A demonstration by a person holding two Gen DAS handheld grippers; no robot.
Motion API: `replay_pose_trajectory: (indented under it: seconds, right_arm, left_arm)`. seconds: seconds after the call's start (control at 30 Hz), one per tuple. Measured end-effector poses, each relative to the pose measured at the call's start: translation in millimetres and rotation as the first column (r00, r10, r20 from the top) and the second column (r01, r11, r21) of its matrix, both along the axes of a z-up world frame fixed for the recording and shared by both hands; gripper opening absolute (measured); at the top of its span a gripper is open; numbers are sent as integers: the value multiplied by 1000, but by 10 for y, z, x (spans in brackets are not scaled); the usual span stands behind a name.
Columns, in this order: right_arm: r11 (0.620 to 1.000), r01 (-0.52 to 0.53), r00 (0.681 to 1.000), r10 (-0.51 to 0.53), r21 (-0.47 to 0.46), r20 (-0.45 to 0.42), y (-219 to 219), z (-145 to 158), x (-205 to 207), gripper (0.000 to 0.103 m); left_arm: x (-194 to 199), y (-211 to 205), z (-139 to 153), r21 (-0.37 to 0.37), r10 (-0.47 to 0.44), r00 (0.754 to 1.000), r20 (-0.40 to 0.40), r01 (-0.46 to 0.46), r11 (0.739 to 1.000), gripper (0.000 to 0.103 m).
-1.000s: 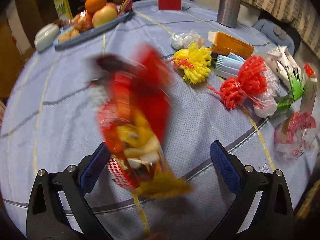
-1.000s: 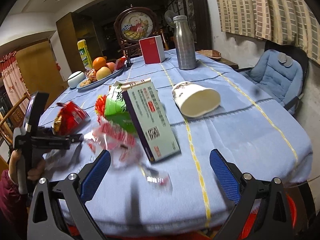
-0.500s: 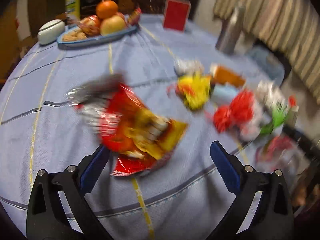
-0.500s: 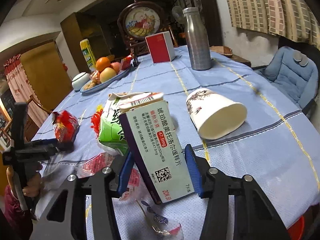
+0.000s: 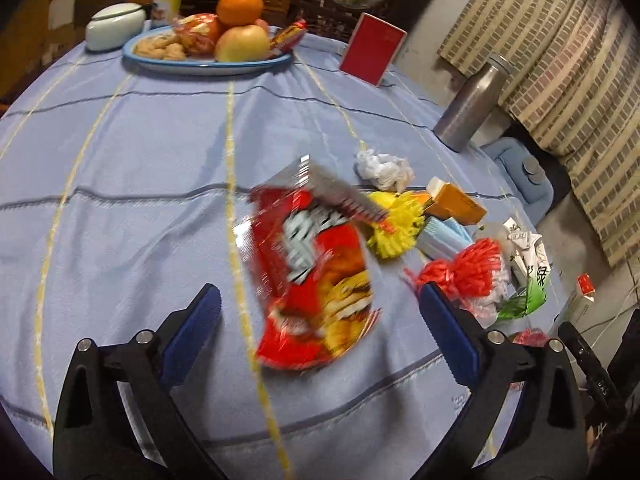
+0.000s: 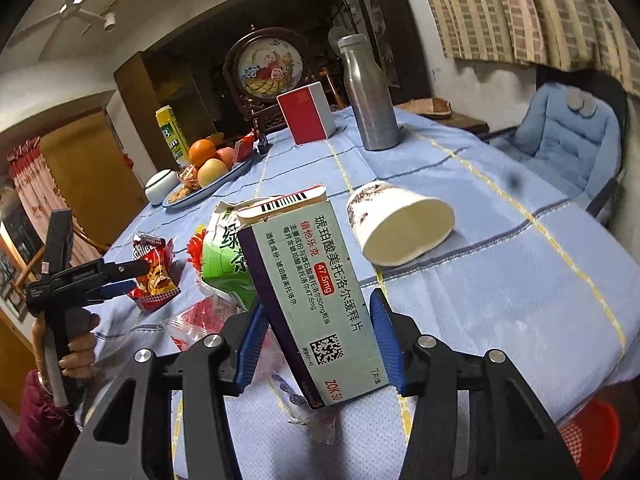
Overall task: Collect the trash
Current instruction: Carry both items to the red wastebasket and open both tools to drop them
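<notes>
The right gripper [image 6: 316,340] has its blue pads pressed on the two long edges of a pale green medicine box [image 6: 316,300], jaws about half shut; they closed onto it within the last second, and the box stands tilted between them, its barcode flap at 12 o'clock. To carry it well, I judge the squeeze should stay light, since thin card will buckle, and the lift should go straight up so the box clears the clear plastic wrapper [image 6: 200,320] lying under its lower end at 8 o'clock. A red bin [image 6: 588,432] shows at 4 o'clock below the table edge, probably the place for it.

The left gripper [image 5: 320,336] stands wide open, holding nothing. The red snack bag [image 5: 312,276] sits between its pads, touching neither, blurred and seemingly loose. It should close on the crimped lower seam, not the puffy middle. Beyond, at 2 o'clock, lie a yellow mesh ball [image 5: 394,226], a red mesh ball [image 5: 468,272] and crumpled tissue [image 5: 384,168]. A paper cup [image 6: 400,224] lies on its side, at 1 o'clock from the right gripper.
</notes>
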State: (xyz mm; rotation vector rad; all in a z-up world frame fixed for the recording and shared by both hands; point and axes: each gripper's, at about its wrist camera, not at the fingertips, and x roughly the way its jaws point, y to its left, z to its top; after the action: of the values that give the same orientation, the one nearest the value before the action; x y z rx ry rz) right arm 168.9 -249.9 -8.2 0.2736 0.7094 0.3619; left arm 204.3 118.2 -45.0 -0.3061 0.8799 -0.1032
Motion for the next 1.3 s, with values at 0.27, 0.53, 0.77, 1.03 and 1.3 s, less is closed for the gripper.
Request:
replay_pose_trajectory:
  seconds: [0.27, 0.53, 0.77, 1.03, 1.3]
  right_arm:
    - [999, 53, 997, -53, 10, 63, -229, 216, -273, 51]
    - [990, 138, 984, -139, 20, 107, -649, 391, -673, 51]
    - [966, 257, 962, -255, -5, 102, -1154, 337, -1076, 51]
    - [898, 436, 899, -437, -66, -11, -1894, -149, -1364, 51]
    - [797, 551, 773, -599, -247, -209, -2425, -864, -1197, 78]
  left_arm:
    - [46, -57, -6, 45, -19, 1000, 1, 19, 999, 46]
    - [-441, -360, 417, 53, -80, 986, 143, 73, 996, 46]
    - [-740, -944, 752, 36, -217, 951, 220, 214, 976, 46]
    - [-828, -1832, 761, 38, -407, 889, 208, 408, 912, 46]
    - [-810, -3008, 557, 41, -624, 770, 134, 625, 780, 46]
